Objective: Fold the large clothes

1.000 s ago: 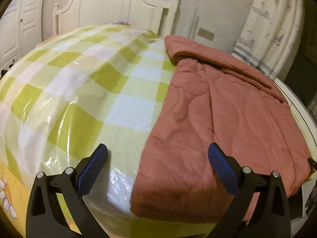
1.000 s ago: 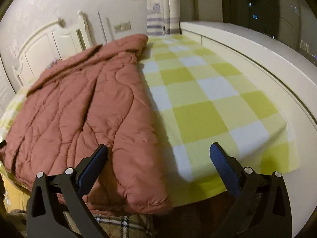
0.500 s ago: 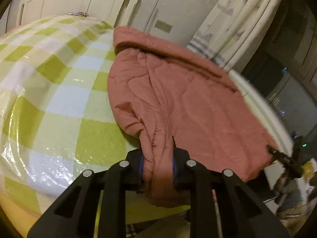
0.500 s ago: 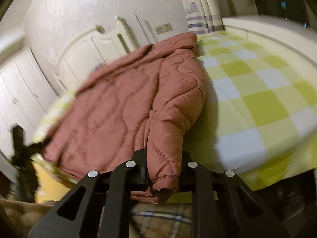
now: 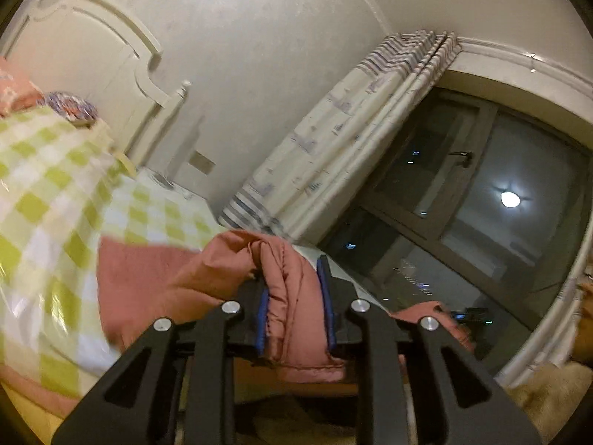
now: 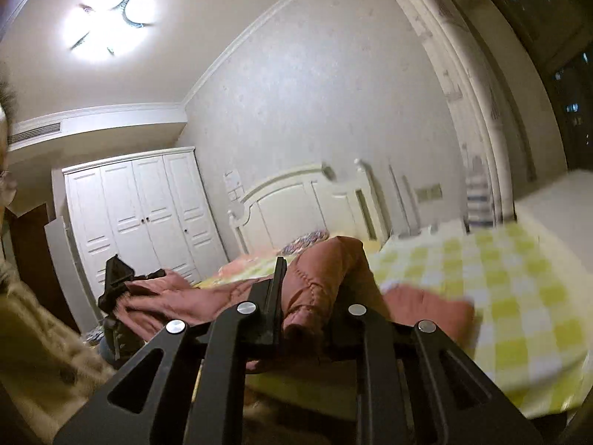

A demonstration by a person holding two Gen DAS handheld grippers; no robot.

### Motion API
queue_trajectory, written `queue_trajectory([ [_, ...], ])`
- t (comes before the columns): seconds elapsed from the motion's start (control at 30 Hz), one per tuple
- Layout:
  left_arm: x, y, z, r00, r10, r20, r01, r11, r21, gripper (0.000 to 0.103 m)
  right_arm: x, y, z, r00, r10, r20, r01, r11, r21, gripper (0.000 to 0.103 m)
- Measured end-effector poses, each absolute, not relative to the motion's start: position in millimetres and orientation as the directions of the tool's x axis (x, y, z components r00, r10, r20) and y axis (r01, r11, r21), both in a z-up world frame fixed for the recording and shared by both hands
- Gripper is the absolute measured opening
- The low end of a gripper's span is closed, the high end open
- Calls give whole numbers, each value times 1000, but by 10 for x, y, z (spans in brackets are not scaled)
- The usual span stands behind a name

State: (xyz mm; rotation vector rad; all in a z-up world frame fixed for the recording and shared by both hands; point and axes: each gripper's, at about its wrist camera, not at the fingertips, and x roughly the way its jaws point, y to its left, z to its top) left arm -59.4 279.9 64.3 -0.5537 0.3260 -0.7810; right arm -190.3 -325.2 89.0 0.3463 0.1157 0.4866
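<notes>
A pink quilted jacket (image 5: 148,282) trails from the green-and-white checked bed cover (image 5: 55,193) up to both grippers. My left gripper (image 5: 292,282) holds a bunched fold of its hem between the blue pads (image 5: 262,307); its jaws are opening slightly, with the cloth still pressed between them. In the right wrist view my right gripper (image 6: 311,289) is shut on another fold of the jacket (image 6: 166,296), which sags towards the left gripper (image 6: 115,278) at the left. Both grippers are raised and point level across the bed.
A white headboard (image 6: 296,204) and a white wardrobe (image 6: 141,204) stand against the far wall. A curtain (image 5: 333,141) and a dark window (image 5: 463,204) are on the right of the bed. A person's fuzzy beige sleeve (image 6: 37,333) is at the left edge.
Both grippers went from open over the bed to shut on the jacket's near hem, then rose and tipped up to level, lifting the hem off the bed.
</notes>
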Motion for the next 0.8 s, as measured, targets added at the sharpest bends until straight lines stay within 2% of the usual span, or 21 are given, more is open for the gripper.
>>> queue_trajectory([
  [0.1, -137, 2725, 651, 717, -677, -166, 461, 638, -617, 30, -1380, -3209, 972, 894, 434, -110, -361, 844, 396, 18],
  [0.13, 50, 2704, 623, 720, -667, -191, 429, 645, -632, 31, -1112, -3220, 947, 893, 422, -156, -324, 844, 427, 18],
  [0.23, 869, 2552, 397, 731, -588, -348, 257, 709, -657, 36, -216, -3321, 716, 883, 343, -321, -144, 848, 510, 19],
  [0.27, 1100, 2525, 303, 728, -568, -383, 213, 719, -661, 44, -4, -3345, 624, 876, 329, -353, -97, 836, 540, 20],
  [0.33, 1622, 2431, 56, 729, -485, -483, 95, 771, -629, 61, 508, -3435, 339, 835, 311, -454, 20, 808, 589, 29],
  [0.37, 1764, 2441, -46, 734, -437, -520, 46, 795, -605, 74, 768, -3481, 137, 799, 296, -523, 94, 798, 595, 40],
  [0.4, 1959, 2481, -210, 731, -367, -575, -32, 823, -567, 79, 930, -3509, -56, 762, 290, -579, 157, 785, 599, 54],
  [0.43, 2124, 2491, -397, 712, -331, -620, -94, 829, -551, 80, 1084, -3546, -245, 725, 295, -623, 212, 764, 609, 62],
  [0.47, 2177, 2541, -518, 694, -336, -637, -117, 820, -561, 80, 1144, -3589, -429, 708, 314, -633, 240, 735, 634, 78],
  [0.5, 2238, 2601, -690, 669, -359, -651, -147, 794, -590, 80, 1098, -3597, -533, 715, 325, -619, 239, 719, 653, 86],
  [0.67, 2103, 2890, -846, 729, -416, -544, -127, 699, -704, 84, 823, -3839, -522, 829, 397, -394, 91, 599, 795, 87],
  [0.7, 2090, 2908, -820, 736, -402, -545, -131, 705, -697, 88, 775, -3891, -475, 842, 372, -392, 96, 610, 786, 87],
  [0.8, 2061, 2878, -692, 734, -373, -568, -124, 748, -652, 89, 871, -3857, -324, 820, 288, -494, 146, 730, 668, 87],
])
